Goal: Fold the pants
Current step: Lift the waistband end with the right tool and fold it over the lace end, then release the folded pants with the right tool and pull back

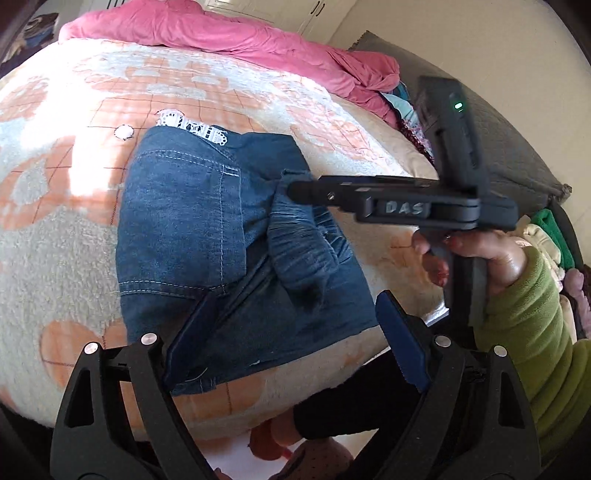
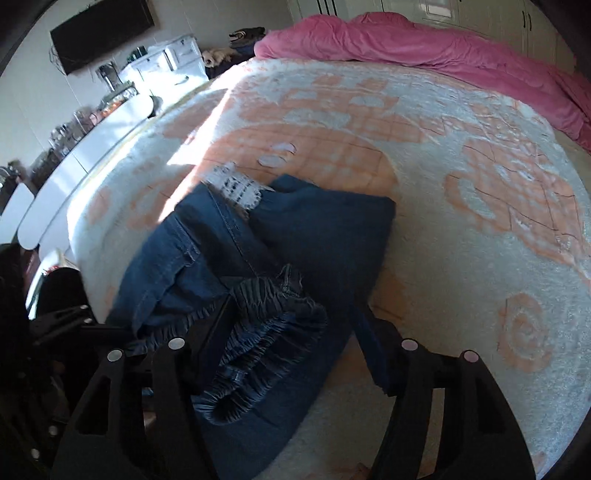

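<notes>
Blue denim pants (image 1: 207, 236) lie folded into a compact block on the bed, with white lace trim (image 1: 192, 125) at the far edge. My left gripper (image 1: 295, 332) is open, its jaws spread over the near edge of the pants. The right gripper (image 1: 295, 188) shows in the left wrist view, held by a hand in a green sleeve, its tip over the pants' right side. In the right wrist view the pants (image 2: 295, 243) lie between the jaws of my right gripper (image 2: 295, 332), which is open over the gathered elastic waistband (image 2: 266, 332).
The bed carries a white and orange fleece blanket (image 1: 55, 258). A pink duvet (image 1: 221, 33) is bunched along the far side. A dark headboard (image 1: 517, 147) and stacked clothes (image 1: 546, 240) are at right. A white dresser (image 2: 166, 62) and wall TV (image 2: 99, 29) stand beyond the bed.
</notes>
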The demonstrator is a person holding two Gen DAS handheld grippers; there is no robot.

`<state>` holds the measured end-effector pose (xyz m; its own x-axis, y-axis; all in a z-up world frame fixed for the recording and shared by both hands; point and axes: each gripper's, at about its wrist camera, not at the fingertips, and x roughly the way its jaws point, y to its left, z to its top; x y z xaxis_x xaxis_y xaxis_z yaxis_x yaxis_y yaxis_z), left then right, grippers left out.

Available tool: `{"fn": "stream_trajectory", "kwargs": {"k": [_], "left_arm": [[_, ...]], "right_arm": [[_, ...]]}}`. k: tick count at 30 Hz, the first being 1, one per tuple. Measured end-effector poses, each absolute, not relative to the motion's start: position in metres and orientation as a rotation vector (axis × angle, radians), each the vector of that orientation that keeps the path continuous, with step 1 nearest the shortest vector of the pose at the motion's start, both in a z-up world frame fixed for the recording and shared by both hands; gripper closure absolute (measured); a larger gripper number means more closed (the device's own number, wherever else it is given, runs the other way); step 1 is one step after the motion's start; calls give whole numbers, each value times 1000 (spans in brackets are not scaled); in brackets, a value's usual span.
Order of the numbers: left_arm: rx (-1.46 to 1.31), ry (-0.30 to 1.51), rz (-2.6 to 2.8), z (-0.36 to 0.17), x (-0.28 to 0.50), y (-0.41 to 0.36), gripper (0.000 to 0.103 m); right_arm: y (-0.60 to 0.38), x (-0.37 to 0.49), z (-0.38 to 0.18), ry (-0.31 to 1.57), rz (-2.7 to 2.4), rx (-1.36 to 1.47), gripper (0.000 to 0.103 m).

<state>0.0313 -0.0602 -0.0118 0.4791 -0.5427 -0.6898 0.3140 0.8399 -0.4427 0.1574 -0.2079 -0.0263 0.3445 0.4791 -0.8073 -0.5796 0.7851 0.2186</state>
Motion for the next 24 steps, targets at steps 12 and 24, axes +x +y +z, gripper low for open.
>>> {"fn": "stream_trajectory", "kwargs": {"k": [12, 24], "left_arm": [[-292, 837, -404, 26, 9, -22, 21], [-324, 834, -266, 30, 26, 20, 18]], "right_arm": [[-229, 145, 9, 865, 694, -52, 34], [-234, 91, 35, 692, 737, -127, 22]]}}
